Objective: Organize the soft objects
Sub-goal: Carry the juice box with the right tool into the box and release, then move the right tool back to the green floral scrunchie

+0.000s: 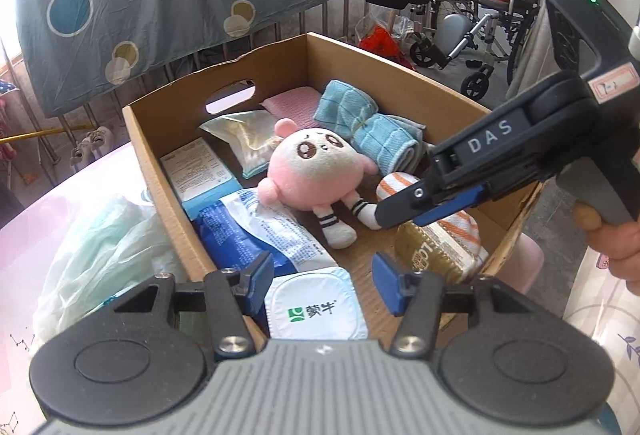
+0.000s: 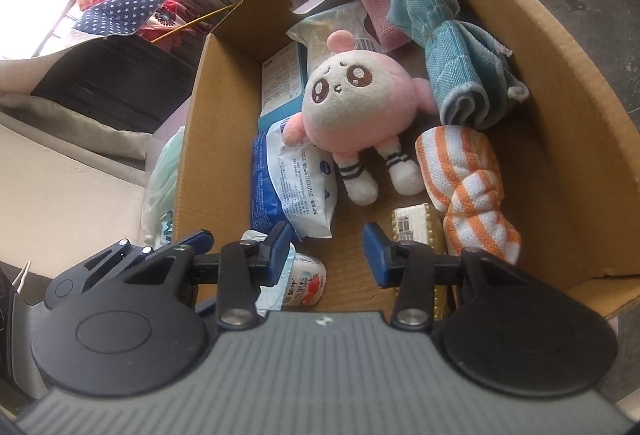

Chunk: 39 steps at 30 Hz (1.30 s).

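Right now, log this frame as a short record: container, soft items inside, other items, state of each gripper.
container: cardboard box, open top
soft items: pink plush toy mid-box; blue towel bundle beyond it; orange striped towel, knotted
other items: blue-white packet, yogurt cup
left gripper: open, empty, over the box's near edge
right gripper: open, empty, over the box floor
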Tool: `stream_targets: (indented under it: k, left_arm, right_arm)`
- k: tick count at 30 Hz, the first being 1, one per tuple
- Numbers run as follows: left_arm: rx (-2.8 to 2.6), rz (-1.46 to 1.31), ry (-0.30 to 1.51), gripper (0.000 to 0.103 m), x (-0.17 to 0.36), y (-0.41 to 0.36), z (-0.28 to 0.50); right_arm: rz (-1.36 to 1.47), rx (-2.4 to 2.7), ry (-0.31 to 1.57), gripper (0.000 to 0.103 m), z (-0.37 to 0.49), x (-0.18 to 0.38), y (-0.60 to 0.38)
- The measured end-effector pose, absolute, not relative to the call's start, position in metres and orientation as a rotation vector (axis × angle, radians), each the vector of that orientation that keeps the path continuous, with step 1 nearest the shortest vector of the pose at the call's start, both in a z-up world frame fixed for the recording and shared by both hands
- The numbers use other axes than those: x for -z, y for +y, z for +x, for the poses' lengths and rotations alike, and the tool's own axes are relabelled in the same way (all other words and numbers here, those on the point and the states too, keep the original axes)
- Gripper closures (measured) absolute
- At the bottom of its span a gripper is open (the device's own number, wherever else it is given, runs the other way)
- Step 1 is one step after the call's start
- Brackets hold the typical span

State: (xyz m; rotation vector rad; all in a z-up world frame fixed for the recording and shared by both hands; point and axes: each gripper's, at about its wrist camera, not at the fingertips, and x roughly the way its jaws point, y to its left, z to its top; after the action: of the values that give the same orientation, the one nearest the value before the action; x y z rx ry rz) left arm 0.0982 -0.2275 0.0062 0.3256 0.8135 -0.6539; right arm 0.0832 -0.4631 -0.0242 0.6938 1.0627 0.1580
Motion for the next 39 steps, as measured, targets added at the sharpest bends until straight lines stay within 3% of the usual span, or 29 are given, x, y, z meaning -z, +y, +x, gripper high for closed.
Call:
stream_targets:
  k: [10,20,28,34,39]
  left_arm:
    - [0.543,0.244,0.774,0.047,-0.026,-0.159,0.096]
    - [0.344,0.185,0.771,0.047,-0.036,-0.054,0.089]
    - [0.218,0.13,0.789,0.047,-0.029,0.015,0.082]
    - [0.135,0.166,0.772,0.043,-0.02,0.049,0.07]
    - [0.035,0.191,0.78,0.042,-0.004,0.08,0.064]
  right_arm:
    - [0.639,-0.084,1.038,0.062,0.085,0.007,-0.457]
    - [0.572,0.047,1.174,0.058,0.11,0.032,-0.454]
    - [0.72,-0.068,1.178,0.055,0.114,0.032,-0.433]
    - [0.732,-0.107,1.116,0.055,0.117,0.005,-0.417]
    - [0.674,-0.336,1.076,0.053,0.143,-0.023,-0.344]
